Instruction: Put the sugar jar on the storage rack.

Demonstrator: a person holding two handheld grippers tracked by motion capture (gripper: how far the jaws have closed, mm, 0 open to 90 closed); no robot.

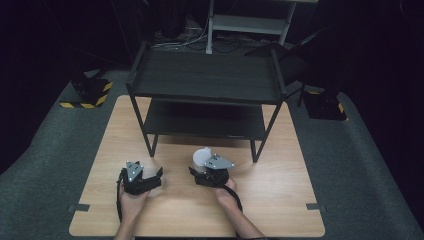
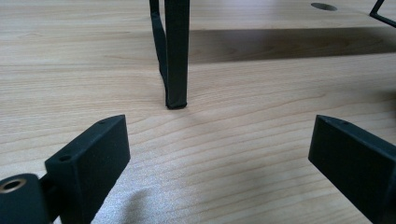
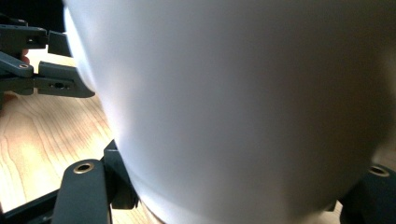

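White cup [image 3: 243,107] clamped between the jaws of the right gripper [image 1: 202,170], hard against its body; left gripper [image 1: 150,176] spread wide, holding nothing, well apart from cup.

Counts on and around the table: two grippers, one cup, one rack

There were two grippers, each held in one hand: the left gripper [image 1: 159,175] with nothing between its two wide-apart black jaws, and the right gripper [image 1: 196,167] with its two jaws closed against the one white cup [image 1: 201,157]. One black metal rack [image 1: 205,75] of two shelves stood just beyond both grippers, and one of its legs [image 2: 176,56] rose straight ahead of the left gripper. One wooden table [image 1: 280,200] lay under everything. Two dark tape marks [image 1: 79,207] sat near its front edge, one outward of each gripper. Two yellow-and-black striped blocks [image 1: 92,92] sat on the floor, one far off to each side.
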